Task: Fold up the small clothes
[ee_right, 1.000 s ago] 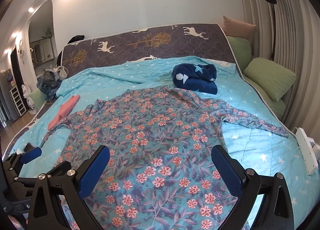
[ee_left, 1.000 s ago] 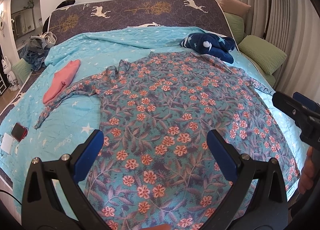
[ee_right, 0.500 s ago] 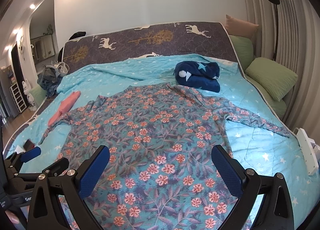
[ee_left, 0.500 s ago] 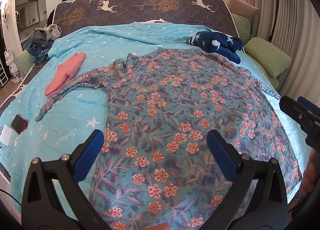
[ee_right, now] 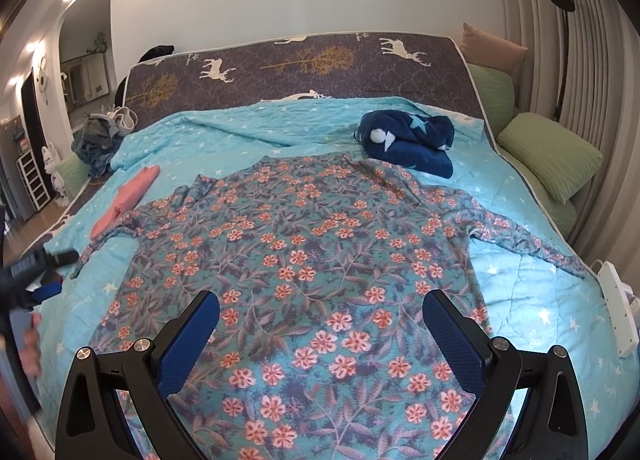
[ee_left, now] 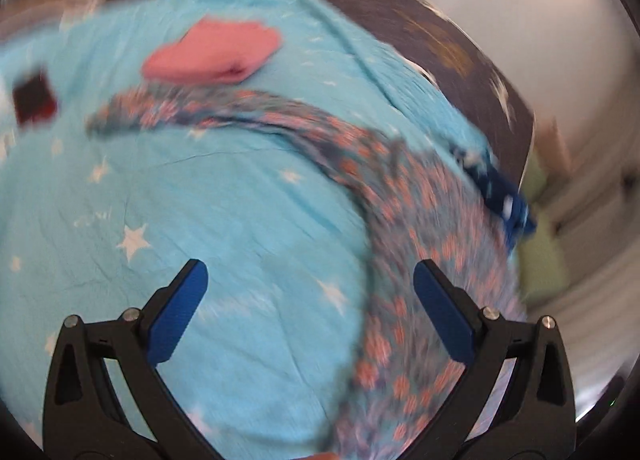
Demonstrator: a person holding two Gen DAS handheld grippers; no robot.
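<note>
A floral long-sleeved garment (ee_right: pixel 304 260) lies spread flat on the light blue star-print bedspread (ee_right: pixel 240 132), sleeves out to both sides. In the blurred left wrist view its body (ee_left: pixel 432 252) runs down the right side and its left sleeve (ee_left: pixel 208 112) stretches across. My left gripper (ee_left: pixel 310 300) is open and empty over bare bedspread beside the garment's left edge; it also shows at the left edge of the right wrist view (ee_right: pixel 36 272). My right gripper (ee_right: pixel 320 324) is open and empty above the garment's lower hem.
A folded pink garment (ee_right: pixel 128 196) lies left of the sleeve, also in the left wrist view (ee_left: pixel 216 52). A dark blue star blanket (ee_right: pixel 408 140) sits near the headboard. Green pillows (ee_right: pixel 548 156) lie at the right. A white power strip (ee_right: pixel 616 312) lies at the right bed edge.
My left gripper has swung fast to the left and tilted, from over the garment's middle to beside its left edge. The right gripper has barely moved.
</note>
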